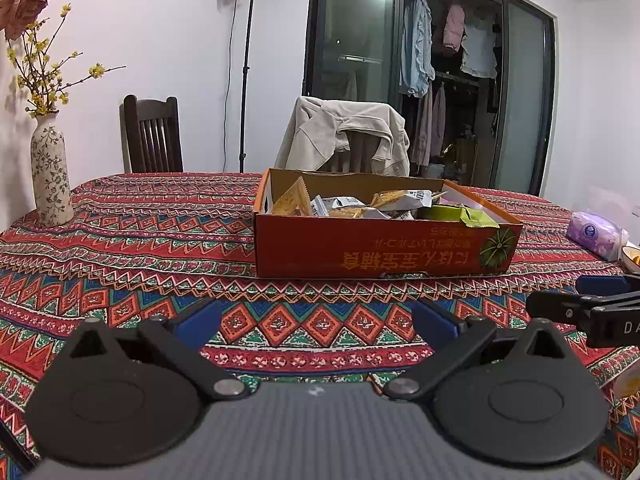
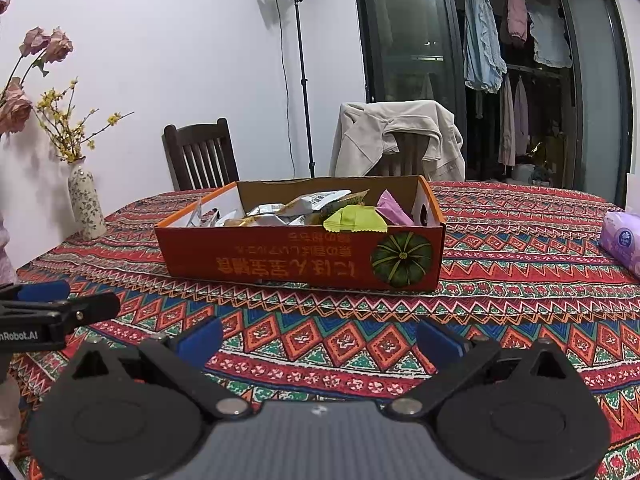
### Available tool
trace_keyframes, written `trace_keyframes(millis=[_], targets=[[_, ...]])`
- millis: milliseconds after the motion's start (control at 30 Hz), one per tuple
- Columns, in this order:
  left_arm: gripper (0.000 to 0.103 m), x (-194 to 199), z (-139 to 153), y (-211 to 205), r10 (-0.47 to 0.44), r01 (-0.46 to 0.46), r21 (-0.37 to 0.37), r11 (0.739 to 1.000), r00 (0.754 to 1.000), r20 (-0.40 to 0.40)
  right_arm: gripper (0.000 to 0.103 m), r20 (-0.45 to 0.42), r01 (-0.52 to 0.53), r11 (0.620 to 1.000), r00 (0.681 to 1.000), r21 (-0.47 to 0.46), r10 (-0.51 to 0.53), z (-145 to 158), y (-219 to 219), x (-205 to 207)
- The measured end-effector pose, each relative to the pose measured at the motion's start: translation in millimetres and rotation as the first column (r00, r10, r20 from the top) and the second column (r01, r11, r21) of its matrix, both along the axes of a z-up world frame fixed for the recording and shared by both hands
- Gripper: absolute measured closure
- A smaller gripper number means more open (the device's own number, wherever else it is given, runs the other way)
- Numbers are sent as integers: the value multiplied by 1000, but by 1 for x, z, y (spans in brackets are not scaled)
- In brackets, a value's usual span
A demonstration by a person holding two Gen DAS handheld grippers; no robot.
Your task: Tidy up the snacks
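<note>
- Red cardboard box point(image 2: 300, 254) is seen mid-table on the patterned tablecloth point(image 2: 500, 300); it is filled with snack packets: silver-and-yellow ones point(image 2: 316, 200), a green packet point(image 2: 354, 219) and a pink one point(image 2: 394, 210) at its right end.
- Box front is printed with upside-down yellow lettering and a green pumpkin.
- Left gripper point(image 1: 316, 320) and right gripper point(image 2: 320, 338) are held before the box, both released, nothing grasped.
- Purple tissue pack point(image 2: 622, 240) right of the box is cut off; packet print is unreadable.
</note>
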State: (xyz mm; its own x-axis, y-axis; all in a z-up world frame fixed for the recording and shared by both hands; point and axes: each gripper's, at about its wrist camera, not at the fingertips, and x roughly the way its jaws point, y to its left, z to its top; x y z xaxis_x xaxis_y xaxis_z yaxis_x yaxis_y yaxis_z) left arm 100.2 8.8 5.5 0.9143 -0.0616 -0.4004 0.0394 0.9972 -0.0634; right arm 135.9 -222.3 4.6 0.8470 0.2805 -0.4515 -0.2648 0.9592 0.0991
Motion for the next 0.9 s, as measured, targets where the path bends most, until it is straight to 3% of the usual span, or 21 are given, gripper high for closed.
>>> trace_keyframes(millis=[900], targets=[[0, -1, -1, 0, -4, 4, -5, 1000, 1000, 2, 0, -2, 1, 1000, 1000, -1, -1, -1, 0, 0]])
